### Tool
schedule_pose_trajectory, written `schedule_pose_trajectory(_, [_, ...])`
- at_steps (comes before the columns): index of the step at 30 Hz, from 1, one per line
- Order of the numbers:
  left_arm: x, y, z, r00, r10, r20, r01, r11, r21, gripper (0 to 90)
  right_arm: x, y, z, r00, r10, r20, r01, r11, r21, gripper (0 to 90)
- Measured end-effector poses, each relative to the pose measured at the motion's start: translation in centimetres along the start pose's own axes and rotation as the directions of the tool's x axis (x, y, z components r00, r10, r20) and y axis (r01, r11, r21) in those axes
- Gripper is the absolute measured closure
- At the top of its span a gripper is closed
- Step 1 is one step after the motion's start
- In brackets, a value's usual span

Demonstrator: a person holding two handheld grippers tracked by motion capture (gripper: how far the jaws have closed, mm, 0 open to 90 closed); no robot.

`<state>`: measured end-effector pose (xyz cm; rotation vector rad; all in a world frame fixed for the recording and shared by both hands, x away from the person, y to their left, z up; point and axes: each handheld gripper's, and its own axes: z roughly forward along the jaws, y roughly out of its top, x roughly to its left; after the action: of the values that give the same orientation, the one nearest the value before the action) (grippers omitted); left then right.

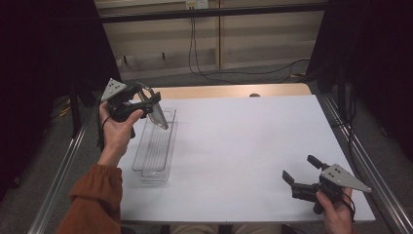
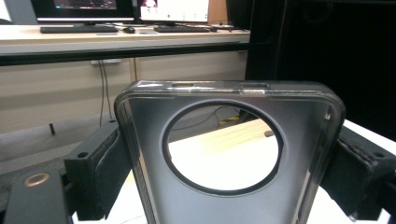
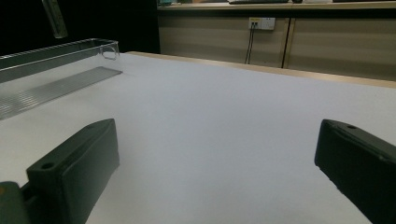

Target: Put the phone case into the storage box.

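One clear phone case, one clear plastic tray and two grippers are in sight. The left gripper is clamped on the phone case by its two long sides and holds it in the air above the far end of the tray, clear of its rim; the case's large round camera hole faces the left gripper view. The right gripper sits low, well to the right of the tray, its jaws wide apart with nothing between them. From the tray's right rim, bare white table runs to the right edge. No writing can be read.
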<state>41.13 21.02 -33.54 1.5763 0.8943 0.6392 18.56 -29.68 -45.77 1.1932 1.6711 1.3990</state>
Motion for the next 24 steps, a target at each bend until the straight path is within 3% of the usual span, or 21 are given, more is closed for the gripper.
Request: schedule_pose_trajectory(24, [0.5, -1.6, 3.3, 0.9965, 0.031, -0.078, -0.028, 0.9991, 0.032, 12.1, 0.1, -0.1, 0.0, 0.9996, -0.024, -0.016, 0.024, 0.9997, 0.003, 0.0])
